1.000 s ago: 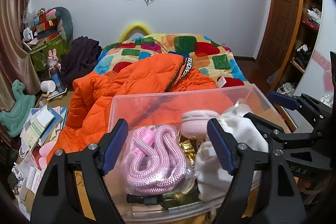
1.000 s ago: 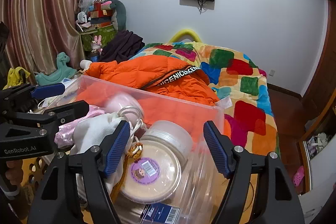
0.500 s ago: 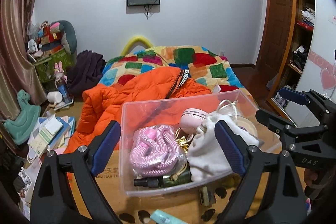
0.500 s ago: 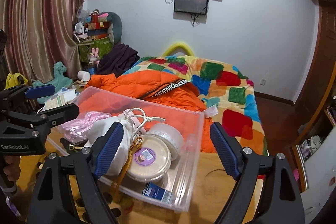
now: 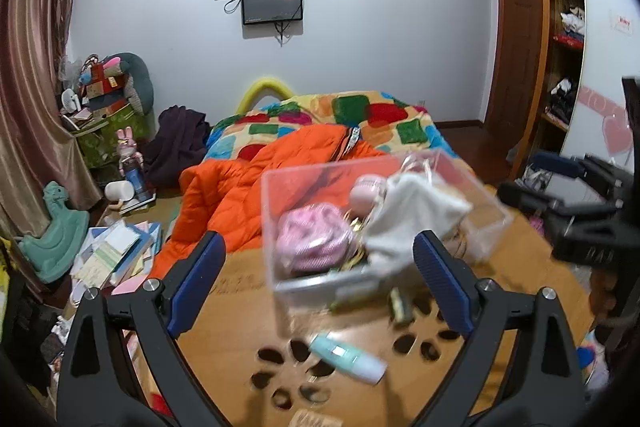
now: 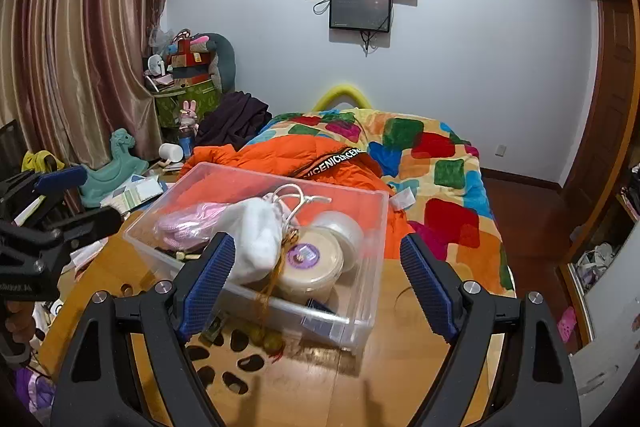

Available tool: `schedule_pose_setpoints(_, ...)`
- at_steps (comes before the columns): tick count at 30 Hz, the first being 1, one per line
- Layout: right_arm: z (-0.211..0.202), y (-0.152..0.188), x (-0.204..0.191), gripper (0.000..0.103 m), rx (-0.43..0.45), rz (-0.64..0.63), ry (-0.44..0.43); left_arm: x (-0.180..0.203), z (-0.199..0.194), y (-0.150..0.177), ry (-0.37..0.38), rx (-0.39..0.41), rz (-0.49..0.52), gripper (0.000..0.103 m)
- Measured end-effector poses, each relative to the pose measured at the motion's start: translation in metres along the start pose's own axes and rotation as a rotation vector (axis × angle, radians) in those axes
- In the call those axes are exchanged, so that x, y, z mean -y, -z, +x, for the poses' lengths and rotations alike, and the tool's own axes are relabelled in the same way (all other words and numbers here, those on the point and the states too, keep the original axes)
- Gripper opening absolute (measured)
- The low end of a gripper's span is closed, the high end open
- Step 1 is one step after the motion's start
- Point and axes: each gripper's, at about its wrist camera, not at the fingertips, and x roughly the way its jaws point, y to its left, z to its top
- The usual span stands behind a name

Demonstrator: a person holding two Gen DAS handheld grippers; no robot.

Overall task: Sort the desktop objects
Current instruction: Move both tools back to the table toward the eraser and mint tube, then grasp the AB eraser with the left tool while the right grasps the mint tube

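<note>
A clear plastic bin [image 5: 280, 227] [image 6: 372, 267] stands on the wooden table [image 5: 248, 307] [image 6: 400, 367]. It holds a pink rope bundle [image 5: 314, 241] [image 6: 184, 225], a white cloth pouch [image 5: 404, 219] [image 6: 256, 239], a pink round case [image 5: 366, 187] and round lidded tubs [image 6: 310, 261]. A pale green tube [image 5: 346, 357] lies on the table in front of the bin. My left gripper [image 5: 320, 283] is open and empty, back from the bin. My right gripper [image 6: 316, 279] is open and empty, above the bin's near edge.
An orange jacket [image 5: 256, 187] [image 6: 320, 163] lies on a bed with a patchwork quilt [image 6: 440, 155] behind the table. Books and papers [image 5: 116, 255] and a green rocking horse [image 5: 56, 235] sit to the left. The table has oval cut-outs [image 5: 296, 371]. A small dark item [image 5: 400, 307] lies by the bin.
Both grippers have pulled back and up from the bin. The bin now looks smaller, and the table top and the pale green tube have come into view.
</note>
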Motion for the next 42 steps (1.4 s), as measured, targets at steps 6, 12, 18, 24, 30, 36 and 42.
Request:
schedule_pose_setpoints(6, -0.009, 0.016, -0.012, 0.082, -0.004, -0.031, -0.007, -0.012, -0.008, 0.033, -0.007, -0.056, -0.003, 0.096)
schedule_pose_setpoints(12, -0.004, 0.036, -0.034, 0.082, -0.054, -0.067, -0.029, -0.019, -0.006, 0.063, -0.004, -0.123, -0.006, 0.096)
schedule_pose_setpoints(18, 0.007, 0.053, -0.055, 0.082, -0.099, -0.088, -0.063, -0.02, -0.003, 0.091, 0.024, -0.181, -0.011, 0.096)
schedule_pose_setpoints(24, 0.02, 0.071, -0.075, 0.082, -0.155, -0.104, -0.142, -0.018, -0.003, 0.115, 0.061, -0.208, 0.009, 0.096)
schedule_pose_setpoints(30, 0.037, 0.088, -0.099, 0.079, -0.212, -0.143, -0.206, -0.016, -0.004, 0.134, 0.076, -0.222, 0.03, 0.096)
schedule_pose_setpoints(36, 0.057, 0.093, -0.115, 0.065, -0.263, -0.202, -0.238, -0.017, 0.0, 0.137, 0.085, -0.225, 0.029, 0.088)
schedule_pose_setpoints(42, 0.071, 0.09, -0.117, 0.057, -0.296, -0.199, -0.261, -0.014, 0.006, 0.139, 0.094, -0.234, 0.031, 0.078)
